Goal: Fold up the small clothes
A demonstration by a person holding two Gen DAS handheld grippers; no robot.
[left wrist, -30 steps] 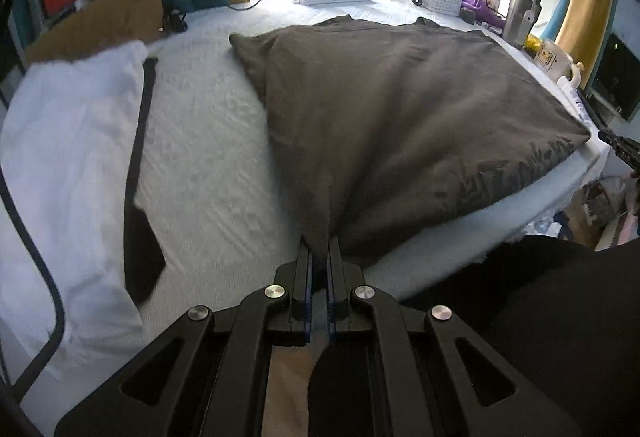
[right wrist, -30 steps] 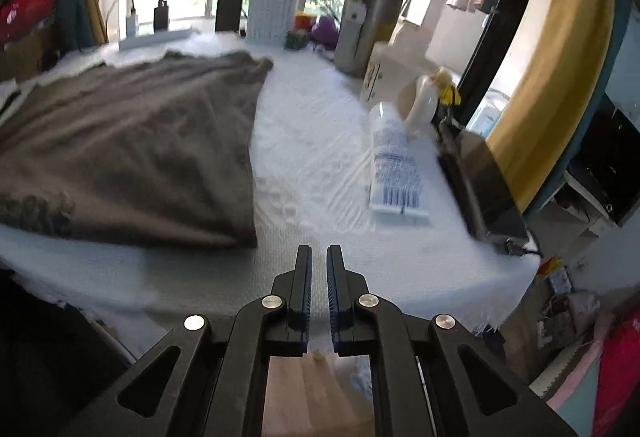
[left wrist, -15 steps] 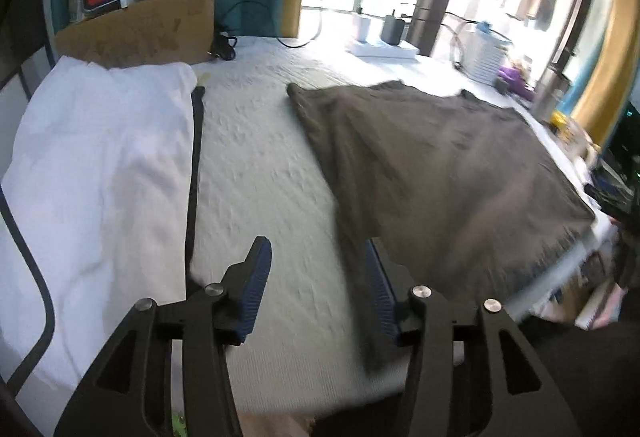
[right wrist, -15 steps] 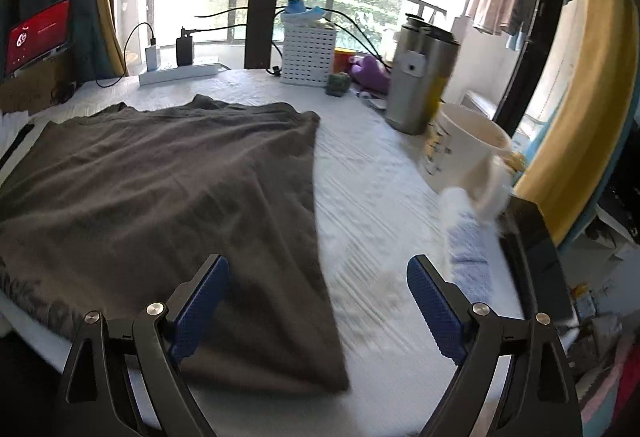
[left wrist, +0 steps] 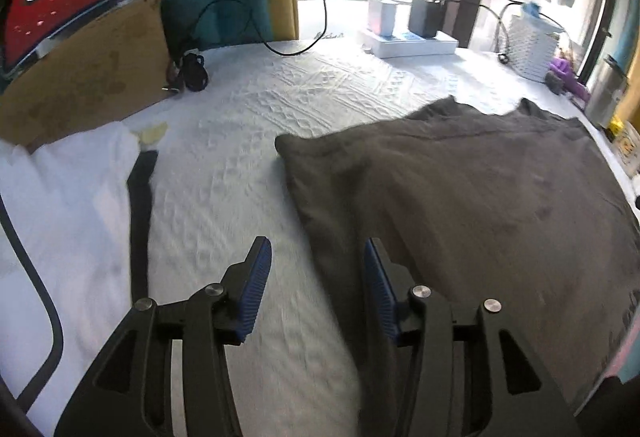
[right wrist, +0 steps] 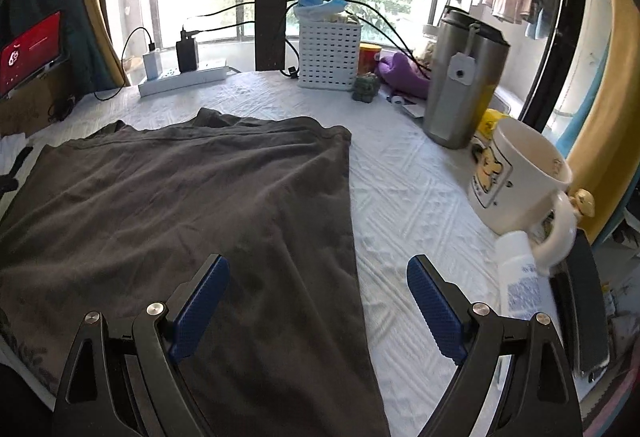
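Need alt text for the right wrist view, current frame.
The open right gripper straddles the right edge of a dark grey garment spread flat on a white textured cloth. To the right stand a cartoon mug and steel tumbler; a white basket and power strip sit by the window.

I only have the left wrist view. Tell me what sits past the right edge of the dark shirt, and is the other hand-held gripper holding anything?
Observer: The right hand-held gripper is open and empty, its jaws straddling the right edge of the dark shirt.
Operator: What's beside it on that side?
Observer: A white mug with a cartoon print stands upright on the white bedspread, apart from the shirt.
Operator: Anything lying down near the mug?
Observer: A white tube lies in front of the mug's handle.
Operator: And farther back?
Observer: A steel tumbler stands behind the mug.
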